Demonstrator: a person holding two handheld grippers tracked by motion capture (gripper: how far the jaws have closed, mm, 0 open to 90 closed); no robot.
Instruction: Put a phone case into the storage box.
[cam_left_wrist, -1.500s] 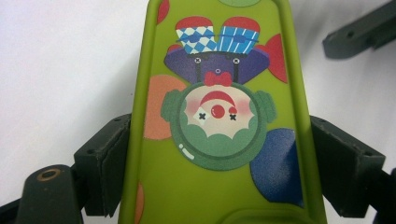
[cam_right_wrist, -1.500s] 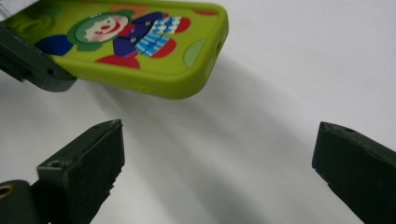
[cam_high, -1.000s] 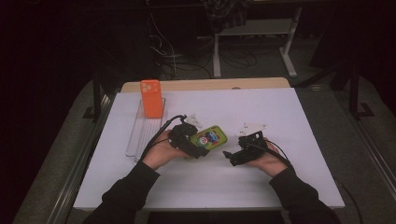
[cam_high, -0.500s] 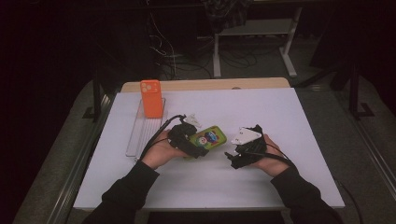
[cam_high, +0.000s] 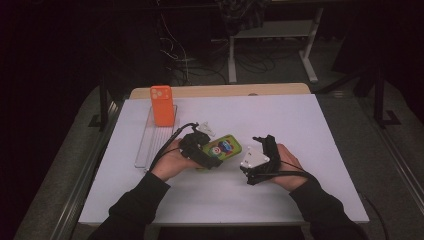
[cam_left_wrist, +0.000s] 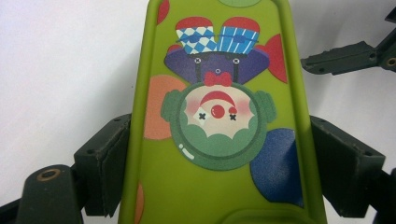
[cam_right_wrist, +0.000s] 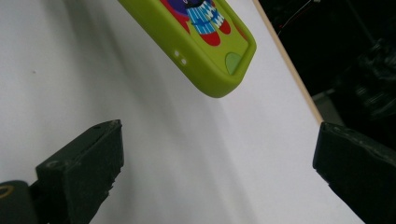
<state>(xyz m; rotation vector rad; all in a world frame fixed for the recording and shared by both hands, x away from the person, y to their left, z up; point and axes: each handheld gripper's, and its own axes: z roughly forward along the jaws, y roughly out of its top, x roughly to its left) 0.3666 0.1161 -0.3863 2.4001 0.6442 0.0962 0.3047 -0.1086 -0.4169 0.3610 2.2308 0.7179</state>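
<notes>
A green phone case (cam_high: 223, 148) printed with a cartoon clown is held just above the white table (cam_high: 300, 115) near its middle. My left gripper (cam_high: 210, 159) is shut on it; in the left gripper view both jaws press the long sides of the green case (cam_left_wrist: 219, 116). My right gripper (cam_high: 260, 145) stands a short way to the right, open, jaws spread wide with nothing between them. In the right gripper view the green case (cam_right_wrist: 205, 51) hangs ahead and to the left, its end pointing toward me.
An orange phone case (cam_high: 161, 105) stands upright at the far end of a clear ribbed rack (cam_high: 150, 142) on the table's left side. A wooden edge (cam_high: 225, 90) runs along the table's back. Cables and a metal stand fill the dark floor beyond.
My right gripper has turned and shifted slightly right, its jaws now pointing up the table. The left gripper and the green case have stayed put.
</notes>
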